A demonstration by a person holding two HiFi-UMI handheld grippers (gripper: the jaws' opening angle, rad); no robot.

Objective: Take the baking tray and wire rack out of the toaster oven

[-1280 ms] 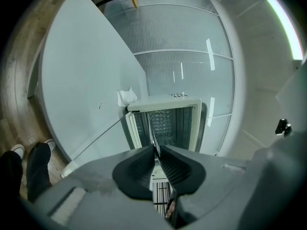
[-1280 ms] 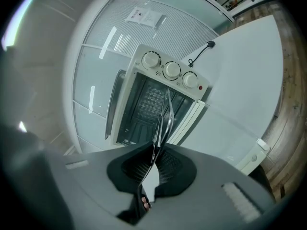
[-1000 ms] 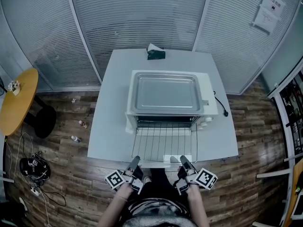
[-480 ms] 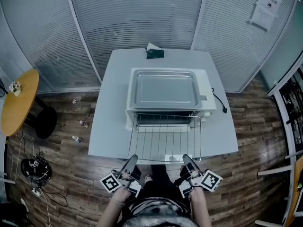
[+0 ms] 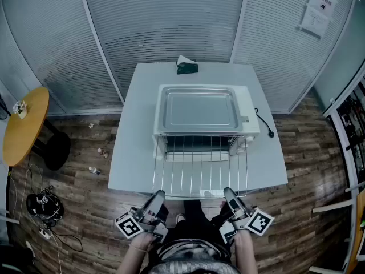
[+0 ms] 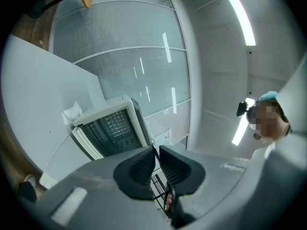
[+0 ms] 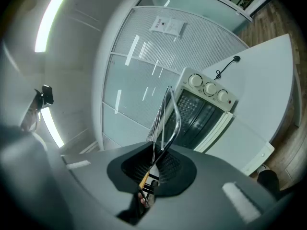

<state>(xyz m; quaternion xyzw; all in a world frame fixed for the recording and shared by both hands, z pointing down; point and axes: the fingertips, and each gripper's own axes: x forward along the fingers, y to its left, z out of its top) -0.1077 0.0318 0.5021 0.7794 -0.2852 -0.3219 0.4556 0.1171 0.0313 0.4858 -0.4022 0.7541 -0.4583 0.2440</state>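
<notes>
Wire rack (image 5: 199, 173): drawn out in front of the toaster oven (image 5: 249, 116) and held above the surface (image 5: 132, 153). Its far edge is at the oven's open mouth, and its near edge reaches the surface's front edge. Whether the far edge is inside the oven cannot be told.
Baking tray (image 5: 198, 108): lies flat on top of the toaster oven, open side up, apart from both grippers.
Toaster oven: sits mid-surface with its front toward the person, its knobs on the person's right and its door open.
Left gripper (image 5: 158, 195): at the rack's near left corner. In the left gripper view the fingers stand almost together, pinched on the rack's thin wire.
Right gripper (image 5: 227, 192): at the rack's near right corner. In the right gripper view the fingers are clamped on the rack's edge wire, and the rack runs edge-on from them toward the oven.
Tissue box (image 5: 187, 67): dark green, at the far edge of the surface behind the oven.
Power cord (image 5: 266, 128): black, lying on the surface just right of the oven.
Round table (image 5: 25, 124): yellow, on the wooden floor (image 5: 74, 210), well to the left.
</notes>
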